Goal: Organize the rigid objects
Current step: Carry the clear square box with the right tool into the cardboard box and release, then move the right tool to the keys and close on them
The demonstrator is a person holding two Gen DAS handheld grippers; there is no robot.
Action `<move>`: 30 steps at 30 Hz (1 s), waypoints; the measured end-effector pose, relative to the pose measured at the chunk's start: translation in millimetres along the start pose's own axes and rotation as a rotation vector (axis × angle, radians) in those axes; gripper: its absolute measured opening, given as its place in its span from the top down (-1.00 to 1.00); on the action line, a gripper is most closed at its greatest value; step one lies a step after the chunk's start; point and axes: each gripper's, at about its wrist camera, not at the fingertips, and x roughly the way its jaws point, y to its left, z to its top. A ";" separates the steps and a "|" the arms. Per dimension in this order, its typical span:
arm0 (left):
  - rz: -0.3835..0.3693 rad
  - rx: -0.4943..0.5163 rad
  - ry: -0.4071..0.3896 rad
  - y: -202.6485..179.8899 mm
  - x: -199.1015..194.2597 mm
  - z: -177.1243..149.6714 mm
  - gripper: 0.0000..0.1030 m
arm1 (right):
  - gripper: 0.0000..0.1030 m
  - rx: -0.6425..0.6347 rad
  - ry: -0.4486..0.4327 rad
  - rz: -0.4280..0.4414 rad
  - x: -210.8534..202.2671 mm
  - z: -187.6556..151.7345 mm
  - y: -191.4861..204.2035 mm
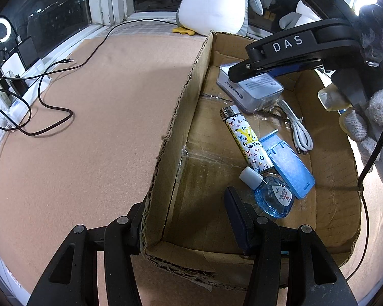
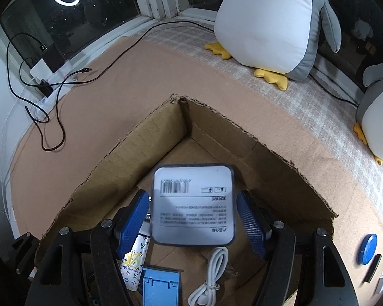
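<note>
Here, a small clear-cased box (image 2: 193,204) with a white printed label and barcode lies flat on the floor of the cardboard box (image 2: 145,142), near its far corner. The right gripper (image 2: 193,225) straddles it, blue pads (image 2: 134,221) spread wide, not touching. The left gripper (image 1: 183,219) is spread open across the carton's near wall. Patterned lighter (image 1: 245,140), blue holder (image 1: 288,163), eye-drop bottle (image 1: 273,196) and white cable (image 1: 297,127) lie alongside.

Setting: home, window-side ledge at night. Evidence: plush penguins (image 2: 270,23) against dark window panes (image 2: 63,17); checked fabric cover (image 2: 306,97); chargers and cables (image 2: 51,81) by the sill; cardboard box (image 2: 145,137) holding small household items.
</note>
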 end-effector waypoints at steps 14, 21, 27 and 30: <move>0.003 0.004 -0.003 -0.5 -1.1 -0.8 -0.09 | -0.32 0.044 -0.055 0.033 -30.0 -10.8 -4.3; 0.006 0.007 -0.004 0.3 -0.7 0.2 -0.09 | -0.32 0.072 -0.124 0.059 -75.0 -34.7 -13.8; 0.011 0.013 -0.004 -1.5 -2.1 -1.1 -0.09 | -0.32 0.126 -0.193 0.060 -118.0 -70.2 -44.1; 0.014 0.016 -0.003 -2.5 -2.1 -0.6 -0.09 | -0.32 0.155 -0.213 0.053 -133.8 -93.0 -65.9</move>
